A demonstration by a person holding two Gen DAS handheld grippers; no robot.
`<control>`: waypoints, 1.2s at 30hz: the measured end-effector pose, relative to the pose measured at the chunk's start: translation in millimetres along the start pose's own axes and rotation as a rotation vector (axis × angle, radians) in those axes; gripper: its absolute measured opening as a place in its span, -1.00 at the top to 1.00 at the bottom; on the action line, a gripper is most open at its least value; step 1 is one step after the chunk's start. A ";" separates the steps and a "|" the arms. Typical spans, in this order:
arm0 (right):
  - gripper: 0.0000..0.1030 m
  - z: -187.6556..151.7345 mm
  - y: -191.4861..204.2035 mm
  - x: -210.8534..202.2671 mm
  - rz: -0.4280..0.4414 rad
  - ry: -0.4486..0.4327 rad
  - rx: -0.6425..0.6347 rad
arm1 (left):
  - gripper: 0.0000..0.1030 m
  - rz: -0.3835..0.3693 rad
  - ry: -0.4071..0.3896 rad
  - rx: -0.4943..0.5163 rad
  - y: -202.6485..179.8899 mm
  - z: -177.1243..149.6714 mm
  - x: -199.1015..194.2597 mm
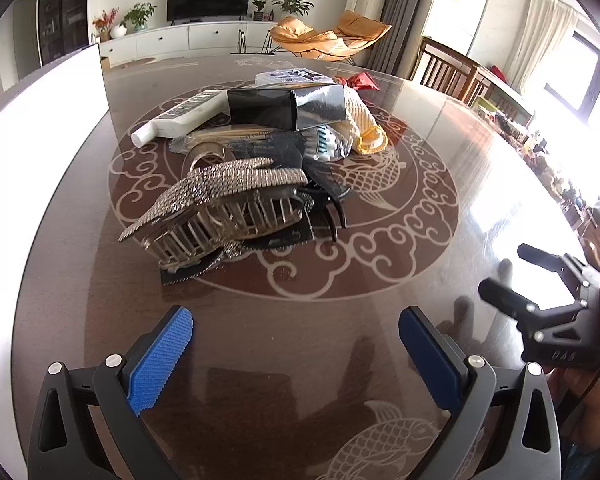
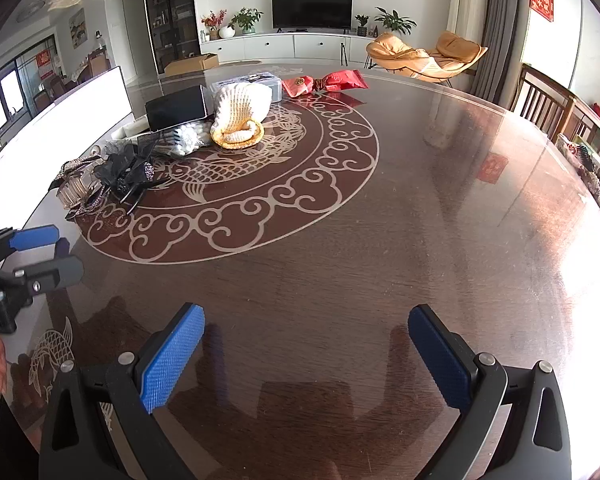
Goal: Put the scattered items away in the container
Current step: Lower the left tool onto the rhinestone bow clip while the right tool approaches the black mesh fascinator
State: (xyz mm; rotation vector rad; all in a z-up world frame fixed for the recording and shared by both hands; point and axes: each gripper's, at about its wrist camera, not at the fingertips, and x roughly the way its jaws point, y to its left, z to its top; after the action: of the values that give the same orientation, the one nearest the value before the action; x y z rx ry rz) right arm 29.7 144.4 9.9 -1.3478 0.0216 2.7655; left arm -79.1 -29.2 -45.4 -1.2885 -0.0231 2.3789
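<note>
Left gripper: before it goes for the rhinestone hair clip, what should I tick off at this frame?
1. left gripper open: ok, jaws stand wide apart with nothing between them.
2. Path to the rhinestone hair clip: ok, only bare table lies between.
3. Clip free to lift: not ok, it lies against the black hair clip and on a dark card.
4. right gripper out of the way: ok, open and empty over bare table, off to the side.
5. Container ready: cannot tell; a clear lidded box sits behind the pile, whether it is open is not visible.
</note>
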 end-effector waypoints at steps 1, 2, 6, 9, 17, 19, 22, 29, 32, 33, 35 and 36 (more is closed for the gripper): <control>-0.98 0.1 0.4 0.1 -0.003 0.001 -0.002 | -1.00 -0.008 -0.007 -0.021 3.7 7.1 1.1; -0.98 0.2 0.5 0.3 -0.004 0.001 -0.003 | -1.00 -0.002 -0.015 -0.037 7.6 14.1 2.3; -0.98 -0.5 -0.4 -0.7 0.008 -0.003 -0.002 | -1.00 0.101 -0.020 -0.147 43.0 28.6 4.3; -0.98 -1.9 -2.0 -2.5 0.019 -0.010 0.008 | -1.00 0.164 -0.020 -0.246 77.6 17.8 -10.9; -0.98 -3.7 -0.8 -4.6 0.007 -0.021 0.005 | -1.00 0.106 -0.025 -0.258 92.7 -7.4 -41.8; -0.98 -3.7 -0.2 -4.8 0.001 -0.020 0.003 | -1.00 0.079 -0.017 -0.238 83.0 -1.1 -37.3; -0.98 -3.7 -2.0 -5.9 0.003 -0.024 0.008 | -1.00 0.115 -0.016 -0.249 74.8 9.7 -27.6; -0.98 -5.2 -5.8 -8.9 0.020 -0.038 0.030 | -1.00 0.296 0.027 -0.303 86.3 22.1 -10.2; -0.98 -5.2 -5.2 -8.4 0.022 -0.036 0.027 | -1.00 0.336 0.027 -0.327 98.8 20.0 -15.1; -0.98 -5.4 -4.8 -8.4 0.023 -0.036 0.027 | -1.00 0.349 0.028 -0.324 101.6 19.1 -15.9; -0.98 -4.8 -4.8 -7.6 0.029 -0.034 0.027 | -1.00 0.403 0.055 -0.288 99.3 20.9 -9.5; -0.98 -4.1 -4.5 -7.8 0.061 -0.036 0.026 | -1.00 0.429 0.067 -0.262 95.1 22.9 -4.5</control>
State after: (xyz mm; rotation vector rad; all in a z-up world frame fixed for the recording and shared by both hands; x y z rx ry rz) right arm 38.0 148.3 13.5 -1.3122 0.0982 2.8283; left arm -129.9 -112.9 -49.3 -1.6304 -0.0433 2.7610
